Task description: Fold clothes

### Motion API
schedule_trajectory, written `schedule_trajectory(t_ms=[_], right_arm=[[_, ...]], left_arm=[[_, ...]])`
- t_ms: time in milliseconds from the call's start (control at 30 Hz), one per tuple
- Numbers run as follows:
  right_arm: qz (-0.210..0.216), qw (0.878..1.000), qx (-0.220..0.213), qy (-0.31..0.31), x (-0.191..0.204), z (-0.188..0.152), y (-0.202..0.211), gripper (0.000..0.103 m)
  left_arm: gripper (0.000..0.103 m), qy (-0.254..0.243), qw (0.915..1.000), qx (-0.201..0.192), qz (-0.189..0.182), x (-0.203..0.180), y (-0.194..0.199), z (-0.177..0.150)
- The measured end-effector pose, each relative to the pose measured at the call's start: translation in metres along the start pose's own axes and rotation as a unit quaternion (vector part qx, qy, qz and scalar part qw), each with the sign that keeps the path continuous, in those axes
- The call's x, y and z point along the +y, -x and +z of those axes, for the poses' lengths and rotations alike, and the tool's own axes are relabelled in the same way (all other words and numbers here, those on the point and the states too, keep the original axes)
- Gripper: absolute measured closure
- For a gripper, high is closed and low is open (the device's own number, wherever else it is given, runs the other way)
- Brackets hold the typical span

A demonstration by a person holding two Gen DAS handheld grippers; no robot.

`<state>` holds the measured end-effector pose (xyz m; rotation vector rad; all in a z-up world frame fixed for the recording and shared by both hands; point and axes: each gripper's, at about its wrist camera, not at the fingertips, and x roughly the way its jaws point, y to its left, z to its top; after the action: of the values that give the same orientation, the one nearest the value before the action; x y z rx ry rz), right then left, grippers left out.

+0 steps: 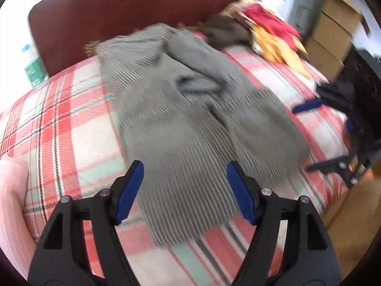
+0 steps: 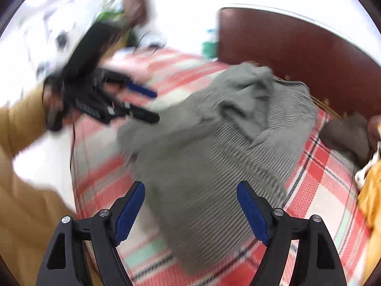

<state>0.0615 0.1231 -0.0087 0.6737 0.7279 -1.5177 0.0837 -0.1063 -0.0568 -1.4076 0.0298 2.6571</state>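
Grey striped garment (image 1: pixel 190 119) lies rumpled on plaid bed cover (image 1: pixel 59 124), near headboard (image 1: pixel 119 19); L gripper (image 1: pixel 185 190) & R gripper (image 2: pixel 190 211) both hover above it w/ jaws released, nothing between pads.

No writing can be read in either view. The green label on the bottle (image 1: pixel 33 66) beside the bed is blurred. The cardboard boxes (image 1: pixel 333 31) show no legible print.
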Motion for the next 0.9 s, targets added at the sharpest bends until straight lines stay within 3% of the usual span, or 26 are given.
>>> schedule_trajectory(t_ms=[233, 367, 433, 467, 500, 533, 700, 733, 767, 800, 900], right_arm=[[-0.080, 0.987, 0.047, 0.129, 0.058, -0.019, -0.033, 0.022], [-0.128, 0.981, 0.024, 0.141, 0.058, -0.018, -0.046, 0.026], [-0.148, 0.979, 0.029, 0.134, 0.050, -0.013, -0.050, 0.058], [-0.145, 0.982, 0.030, 0.121, 0.045, -0.011, -0.050, 0.063], [-0.126, 0.987, 0.026, 0.096, 0.038, -0.007, -0.047, 0.076], [-0.106, 0.992, 0.021, 0.070, 0.031, -0.003, -0.043, 0.081], [-0.050, 0.999, 0.013, -0.012, 0.004, 0.006, -0.024, 0.082], [-0.042, 0.999, 0.011, -0.023, 0.000, 0.007, -0.022, 0.082], [-0.035, 0.999, 0.007, -0.032, -0.004, 0.009, -0.019, 0.081], [-0.032, 0.999, 0.005, -0.034, -0.006, 0.009, -0.018, 0.080], [-0.040, 0.999, 0.017, -0.008, -0.002, 0.008, -0.022, 0.065]], left_arm=[[0.030, -0.028, 0.9995, 0.014, 0.005, -0.026, -0.006, -0.019], [0.030, -0.050, 0.9987, 0.008, 0.006, -0.039, 0.001, -0.023], [0.030, -0.072, 0.9974, 0.003, 0.004, -0.047, 0.002, -0.023], [0.030, -0.082, 0.9966, 0.001, 0.006, -0.051, 0.001, -0.022], [0.030, -0.091, 0.9958, 0.002, 0.008, -0.054, -0.001, -0.022], [0.030, -0.101, 0.9948, 0.005, 0.010, -0.058, -0.005, -0.021], [0.030, -0.146, 0.9880, 0.012, 0.049, -0.069, -0.027, -0.017], [0.034, -0.150, 0.9869, 0.015, 0.058, -0.067, -0.032, -0.016], [0.056, -0.153, 0.9858, 0.018, 0.067, -0.065, -0.037, -0.014], [0.066, -0.150, 0.9861, 0.024, 0.067, -0.060, -0.042, -0.012], [0.069, -0.117, 0.9921, 0.023, 0.039, -0.045, -0.039, -0.005]])
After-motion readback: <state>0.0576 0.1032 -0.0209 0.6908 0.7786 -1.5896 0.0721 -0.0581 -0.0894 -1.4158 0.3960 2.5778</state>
